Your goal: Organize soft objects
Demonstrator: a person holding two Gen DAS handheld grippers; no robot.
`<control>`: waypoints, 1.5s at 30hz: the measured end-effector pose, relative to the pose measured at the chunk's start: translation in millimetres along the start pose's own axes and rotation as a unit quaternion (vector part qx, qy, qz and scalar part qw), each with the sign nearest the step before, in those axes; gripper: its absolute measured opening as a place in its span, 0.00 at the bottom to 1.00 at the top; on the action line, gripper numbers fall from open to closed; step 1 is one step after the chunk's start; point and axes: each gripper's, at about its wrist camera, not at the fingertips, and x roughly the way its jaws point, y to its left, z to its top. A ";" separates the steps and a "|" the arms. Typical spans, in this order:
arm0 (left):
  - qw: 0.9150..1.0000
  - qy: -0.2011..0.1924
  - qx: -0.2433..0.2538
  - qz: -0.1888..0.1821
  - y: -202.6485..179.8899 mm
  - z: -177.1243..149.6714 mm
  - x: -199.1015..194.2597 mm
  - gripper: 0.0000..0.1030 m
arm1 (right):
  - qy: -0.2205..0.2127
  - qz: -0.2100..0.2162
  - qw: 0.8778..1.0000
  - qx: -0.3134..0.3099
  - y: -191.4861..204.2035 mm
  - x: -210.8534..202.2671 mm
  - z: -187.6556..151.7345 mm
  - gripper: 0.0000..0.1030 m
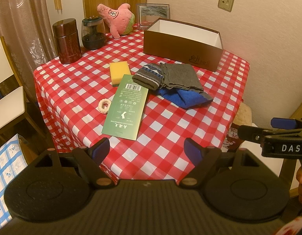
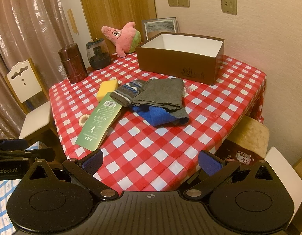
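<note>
On the red checked table (image 1: 170, 137) lie a yellow sponge (image 1: 119, 72) (image 2: 106, 89), a striped knit sock (image 1: 147, 76) (image 2: 125, 94), a grey cloth (image 1: 180, 76) (image 2: 160, 95) over a blue cloth (image 1: 182, 98) (image 2: 156, 115), a cream hair tie (image 1: 104, 106) (image 2: 84, 120) and a green sock package (image 1: 125, 105) (image 2: 98, 121). A pink starfish plush (image 1: 117, 18) (image 2: 124, 36) sits at the back beside an open brown box (image 1: 182, 43) (image 2: 178, 60). My left gripper (image 1: 149, 152) and right gripper (image 2: 151, 163) both hover open over the near edge, holding nothing.
A brown canister (image 1: 67, 41) (image 2: 72, 65) and a dark glass jar (image 1: 93, 33) (image 2: 98, 54) stand at the back left. A framed picture (image 1: 153, 13) leans on the wall. White chairs (image 1: 5, 98) (image 2: 29, 101) stand left; a cushioned stool (image 2: 249, 135) sits right.
</note>
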 end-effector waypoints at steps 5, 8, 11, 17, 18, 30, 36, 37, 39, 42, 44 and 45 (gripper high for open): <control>1.000 0.000 0.000 0.000 0.0 0.0 0.0 0.79 | 0.000 0.000 1.000 0.000 -0.1 0.3 0.1 1.00; 1.000 0.000 0.000 0.000 0.0 0.0 0.0 0.79 | 0.000 0.000 1.000 0.000 -0.3 0.4 0.0 1.00; 1.000 0.000 0.000 0.000 0.0 0.0 0.0 0.79 | 0.000 0.000 1.000 0.000 -0.3 0.6 0.1 1.00; 1.000 0.000 0.000 0.000 0.0 0.0 0.0 0.79 | 0.000 0.000 1.000 0.000 0.0 0.5 0.2 1.00; 1.000 0.000 0.000 0.000 0.1 0.0 0.1 0.79 | 0.000 0.000 1.000 0.000 0.0 0.6 0.3 1.00; 1.000 0.000 0.000 -0.001 0.0 0.0 0.0 0.79 | 0.001 0.000 1.000 0.000 0.8 1.5 0.6 1.00; 1.000 0.000 0.000 -0.001 0.0 0.0 0.1 0.79 | 0.000 0.000 1.000 0.000 1.5 1.8 1.2 1.00; 1.000 0.000 0.000 -0.001 -0.1 0.0 0.1 0.79 | 0.000 0.000 1.000 0.000 1.5 1.8 1.3 1.00; 1.000 0.000 0.000 -0.001 0.0 0.0 0.0 0.79 | 0.000 0.000 1.000 0.000 1.7 1.9 1.5 1.00; 1.000 0.001 0.000 -0.001 0.1 0.0 0.0 0.79 | 0.000 0.000 1.000 0.000 1.9 2.1 1.8 1.00; 1.000 0.001 -0.001 -0.001 0.1 0.0 0.0 0.79 | 0.000 -0.001 1.000 0.000 2.1 2.2 1.8 1.00; 1.000 0.001 -0.001 -0.001 0.1 0.1 0.0 0.79 | 0.000 -0.001 1.000 0.000 2.1 2.3 1.9 1.00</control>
